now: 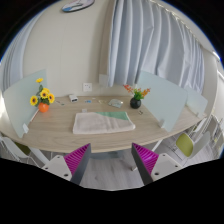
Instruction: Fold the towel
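A pale grey-white towel [103,122] lies folded flat on the round wooden table [60,128], near its middle. My gripper [112,160] is held back from the table's near edge, well short of the towel. Its two fingers with magenta pads [76,158] stand wide apart with nothing between them; only grey floor shows in the gap.
A vase of yellow flowers [42,98] stands on the table's left part, a dark pot with orange flowers [136,98] at the back right. Frosted divider panels [22,104] rise at left and right. Chairs [186,145] ring the table. Curtains [150,45] hang behind.
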Motion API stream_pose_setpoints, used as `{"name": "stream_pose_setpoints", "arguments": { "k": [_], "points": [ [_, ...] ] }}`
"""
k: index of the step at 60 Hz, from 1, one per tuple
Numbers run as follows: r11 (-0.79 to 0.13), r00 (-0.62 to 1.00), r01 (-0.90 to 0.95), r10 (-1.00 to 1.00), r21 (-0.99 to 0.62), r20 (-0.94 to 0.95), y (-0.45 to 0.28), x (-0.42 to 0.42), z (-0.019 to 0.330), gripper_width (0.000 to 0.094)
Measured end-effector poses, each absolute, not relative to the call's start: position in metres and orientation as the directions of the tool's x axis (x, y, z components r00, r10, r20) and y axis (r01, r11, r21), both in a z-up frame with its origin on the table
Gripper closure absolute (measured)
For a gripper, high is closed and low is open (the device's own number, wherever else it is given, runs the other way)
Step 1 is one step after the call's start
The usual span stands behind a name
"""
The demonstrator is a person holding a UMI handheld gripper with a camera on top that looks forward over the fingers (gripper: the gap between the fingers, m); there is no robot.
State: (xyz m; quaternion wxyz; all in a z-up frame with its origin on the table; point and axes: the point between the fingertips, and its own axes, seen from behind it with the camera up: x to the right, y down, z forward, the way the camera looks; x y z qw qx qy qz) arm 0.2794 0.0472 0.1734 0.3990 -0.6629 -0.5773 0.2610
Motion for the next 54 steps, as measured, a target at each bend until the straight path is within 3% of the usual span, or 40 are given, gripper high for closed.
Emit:
{"name": "stream_pose_setpoints", "arguments": {
  "k": [26, 40, 54],
  "points": [
    [0.075, -0.026, 0.553, 0.997, -0.83, 0.073, -0.112, 0.207, 0.138, 0.0082],
    [0.099, -0.032, 0.555, 0.995, -0.826, 0.098, -0.126, 0.122, 0.098, 0.0079],
    [0.112, -0.008, 0.585, 0.991, -0.803, 0.133, -0.107, 0.015, 0.035, 0.009]
  ]
}}
